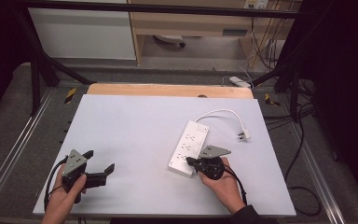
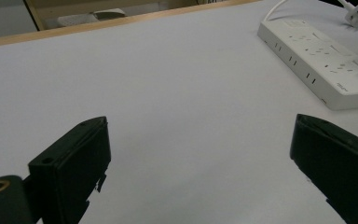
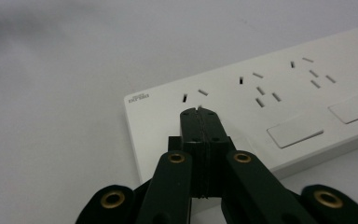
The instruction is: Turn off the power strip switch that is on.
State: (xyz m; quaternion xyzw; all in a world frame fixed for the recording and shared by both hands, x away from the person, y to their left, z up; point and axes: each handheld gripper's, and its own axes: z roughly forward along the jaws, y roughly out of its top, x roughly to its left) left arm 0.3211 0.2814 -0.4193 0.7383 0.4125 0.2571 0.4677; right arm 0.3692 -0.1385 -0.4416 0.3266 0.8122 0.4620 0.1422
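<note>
On the white table (image 1: 130, 135), seen from the high view, your right tool (image 1: 189, 161) rests clenched at the near end of the power strip (image 1: 189, 147), right of centre; your left tool (image 1: 100, 163) hangs released, well apart. From the left tool's view, jaws spread, the strip (image 2: 317, 60) looks rigid, light and slick, so take it across its long edges. From the right tool's view, closed tips (image 3: 199, 112) hold nothing above its sockets; a dim workshop lies beyond.

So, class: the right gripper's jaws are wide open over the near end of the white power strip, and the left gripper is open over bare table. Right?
Not quite. The right gripper has its jaws shut, as the right gripper view shows, over the near end of the power strip. The left gripper is open over bare table.
</note>
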